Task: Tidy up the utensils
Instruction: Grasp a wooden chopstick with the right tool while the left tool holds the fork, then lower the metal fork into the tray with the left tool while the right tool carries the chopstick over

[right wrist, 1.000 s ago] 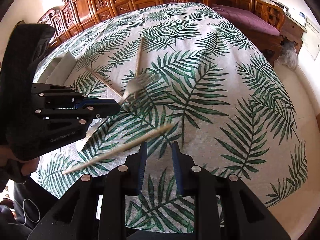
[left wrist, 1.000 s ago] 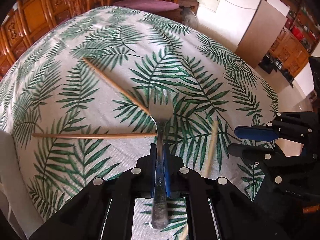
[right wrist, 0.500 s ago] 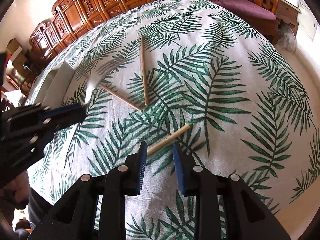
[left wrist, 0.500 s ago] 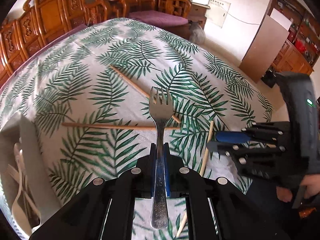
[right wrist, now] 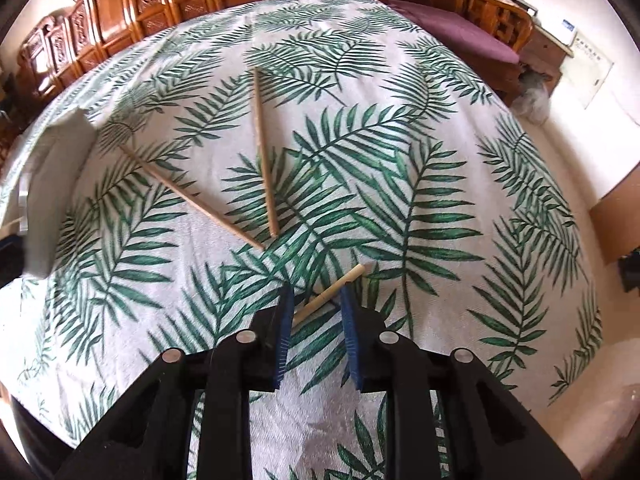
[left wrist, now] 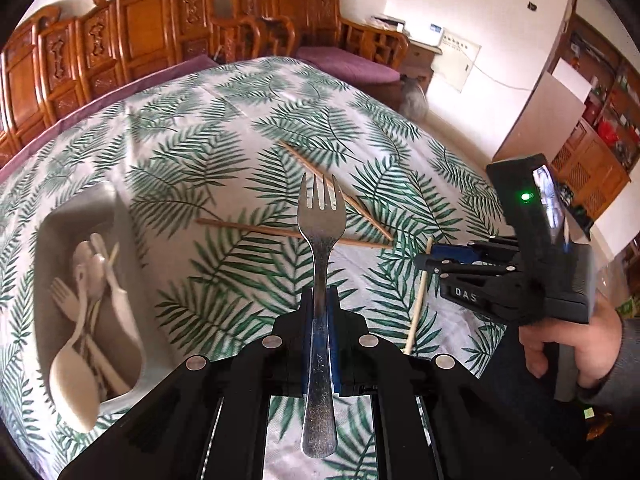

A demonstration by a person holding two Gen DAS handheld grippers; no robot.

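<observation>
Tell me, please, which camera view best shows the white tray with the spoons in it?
The left wrist view: the white tray lies open to the camera, with pale spoons and a fork inside. The right wrist view catches only a blurred white corner at its left edge, contents hidden.

My left camera looks steeply down along my fingers from fairly high over the table (left wrist: 168, 152), taking in the tray (left wrist: 120, 216) at left and chairs (left wrist: 132, 32) beyond. My right camera sits closer, facing steeply down. Both share the crossed chopsticks (left wrist: 296, 232) (right wrist: 264, 148) and the leafy cloth.
</observation>
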